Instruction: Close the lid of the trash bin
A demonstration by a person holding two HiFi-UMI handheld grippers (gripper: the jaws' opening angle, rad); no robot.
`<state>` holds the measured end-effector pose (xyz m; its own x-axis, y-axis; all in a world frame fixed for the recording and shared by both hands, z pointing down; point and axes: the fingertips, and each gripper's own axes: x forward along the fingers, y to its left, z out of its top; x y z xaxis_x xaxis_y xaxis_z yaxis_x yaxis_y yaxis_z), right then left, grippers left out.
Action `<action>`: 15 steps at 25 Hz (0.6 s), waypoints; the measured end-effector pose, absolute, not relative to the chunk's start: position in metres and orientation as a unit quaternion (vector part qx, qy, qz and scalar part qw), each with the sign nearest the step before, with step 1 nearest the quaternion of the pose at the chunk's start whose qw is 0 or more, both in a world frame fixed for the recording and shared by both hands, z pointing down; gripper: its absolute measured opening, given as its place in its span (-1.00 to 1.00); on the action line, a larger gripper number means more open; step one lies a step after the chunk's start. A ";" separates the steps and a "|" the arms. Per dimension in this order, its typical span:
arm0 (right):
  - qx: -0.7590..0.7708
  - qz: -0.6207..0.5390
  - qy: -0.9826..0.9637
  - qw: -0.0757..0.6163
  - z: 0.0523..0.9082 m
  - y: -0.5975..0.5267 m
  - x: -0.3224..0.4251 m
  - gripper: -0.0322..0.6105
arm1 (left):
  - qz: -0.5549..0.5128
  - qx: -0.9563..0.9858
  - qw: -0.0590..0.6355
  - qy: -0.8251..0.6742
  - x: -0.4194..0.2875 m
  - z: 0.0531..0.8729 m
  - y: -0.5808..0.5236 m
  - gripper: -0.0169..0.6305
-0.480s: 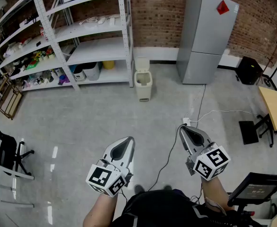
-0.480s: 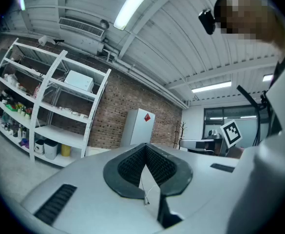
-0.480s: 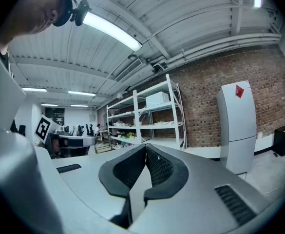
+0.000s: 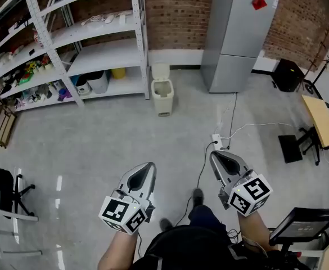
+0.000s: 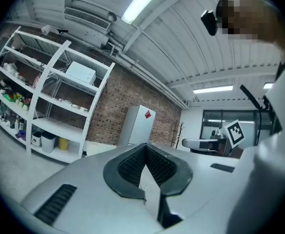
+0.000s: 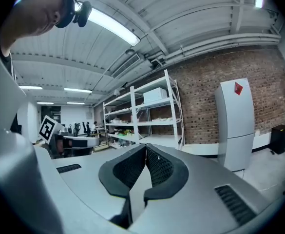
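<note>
In the head view, the small beige trash bin (image 4: 162, 96) stands on the grey floor against the white shelving's right end, far ahead of both grippers. Its lid (image 4: 161, 71) stands raised at the back and the mouth is open. My left gripper (image 4: 149, 165) and right gripper (image 4: 213, 153) hover low in the view, side by side and pointing toward the bin, both shut with nothing held. The left gripper (image 5: 145, 146) shows its pads meeting at the tip in its own view, as does the right gripper (image 6: 145, 147). Neither gripper view shows the bin.
White shelving (image 4: 91, 38) with boxes and bottles lines the left wall. A silver fridge (image 4: 235, 35) stands right of the bin. A power strip (image 4: 216, 141) and its cable (image 4: 201, 176) lie on the floor ahead. An office chair (image 4: 1, 193) is at left, a wooden table (image 4: 320, 121) at right.
The person has stepped forward: a foot now shows ahead of the body, and the shelving, bin and fridge have shifted slightly left and up in view. Both grippers stay shut.
</note>
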<state>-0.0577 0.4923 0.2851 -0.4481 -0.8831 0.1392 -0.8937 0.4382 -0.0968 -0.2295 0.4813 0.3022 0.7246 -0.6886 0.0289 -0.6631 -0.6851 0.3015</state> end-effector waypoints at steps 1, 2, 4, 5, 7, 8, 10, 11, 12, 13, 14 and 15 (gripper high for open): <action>0.525 0.078 -0.847 0.034 0.287 0.486 -0.055 -0.88 | -0.042 0.917 0.146 -0.369 -0.228 0.304 0.475 -0.95; 0.525 0.078 -0.847 0.032 0.289 0.477 -0.052 -0.88 | -0.040 0.917 0.146 -0.369 -0.225 0.305 0.468 -0.95; 0.521 0.082 -0.849 0.023 0.293 0.457 -0.046 -0.88 | -0.038 0.916 0.145 -0.372 -0.218 0.307 0.450 -0.95; 0.518 0.083 -0.851 0.020 0.296 0.446 -0.042 -0.88 | -0.036 0.916 0.143 -0.373 -0.214 0.307 0.440 -0.95; 0.513 0.085 -0.854 0.016 0.300 0.421 -0.031 -0.88 | -0.036 0.915 0.138 -0.377 -0.202 0.306 0.417 -0.95; 0.512 0.086 -0.855 0.013 0.301 0.407 -0.024 -0.88 | -0.036 0.915 0.135 -0.378 -0.195 0.304 0.405 -0.95; 0.510 0.089 -0.855 0.002 0.300 0.377 -0.011 -0.88 | -0.033 0.916 0.127 -0.378 -0.182 0.297 0.378 -0.95; 0.509 0.089 -0.856 -0.004 0.298 0.362 -0.004 -0.88 | -0.032 0.917 0.122 -0.379 -0.175 0.294 0.363 -0.95; 0.507 0.088 -0.858 -0.009 0.296 0.347 0.004 -0.88 | -0.030 0.917 0.118 -0.381 -0.168 0.291 0.348 -0.95; 0.504 0.087 -0.859 -0.013 0.295 0.333 0.011 -0.88 | -0.029 0.915 0.117 -0.385 -0.160 0.290 0.333 -0.95; 0.500 0.087 -0.862 -0.016 0.294 0.321 0.018 -0.88 | -0.027 0.914 0.119 -0.388 -0.153 0.290 0.318 -0.95; 0.495 0.087 -0.864 -0.018 0.294 0.309 0.026 -0.88 | -0.025 0.912 0.122 -0.390 -0.144 0.290 0.305 -0.95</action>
<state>0.0264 0.3093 0.2938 -0.5087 -0.8592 0.0550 -0.8529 0.4942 -0.1683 -0.1442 0.3052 0.2902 0.6943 -0.7180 0.0489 -0.7057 -0.6658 0.2424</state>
